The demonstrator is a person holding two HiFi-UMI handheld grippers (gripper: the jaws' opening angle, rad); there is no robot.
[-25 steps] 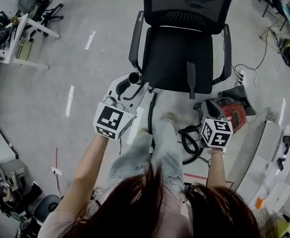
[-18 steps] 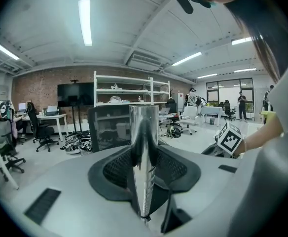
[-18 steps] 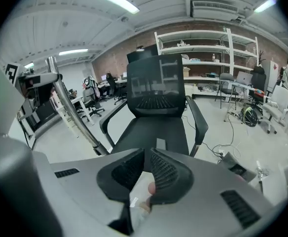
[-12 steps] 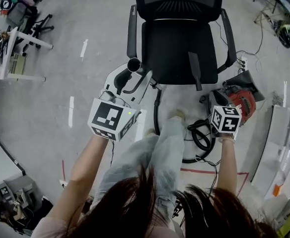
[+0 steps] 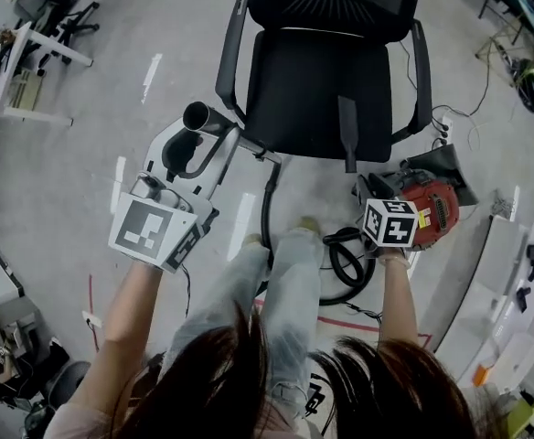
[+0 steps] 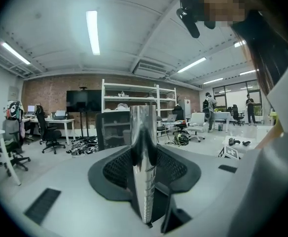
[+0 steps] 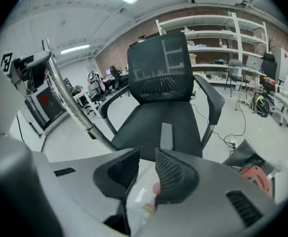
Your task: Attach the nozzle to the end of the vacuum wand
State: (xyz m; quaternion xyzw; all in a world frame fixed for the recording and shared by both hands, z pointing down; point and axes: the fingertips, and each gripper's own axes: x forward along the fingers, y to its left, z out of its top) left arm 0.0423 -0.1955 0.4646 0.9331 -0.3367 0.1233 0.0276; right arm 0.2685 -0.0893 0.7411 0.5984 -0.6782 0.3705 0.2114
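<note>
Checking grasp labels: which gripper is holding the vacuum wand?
The left gripper: shut on the chrome vacuum wand. The right gripper, by the red vacuum, has just been opening, with nothing between its jaws.

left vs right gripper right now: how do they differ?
Grip: the left gripper is shut on the chrome vacuum wand; the right gripper has its jaws apart with nothing between them, having just been opening.
Place: in the head view the left gripper sits off one side of the black office chair, the right gripper off the other, beside the red vacuum cleaner.
Shared: both face the chair.
</note>
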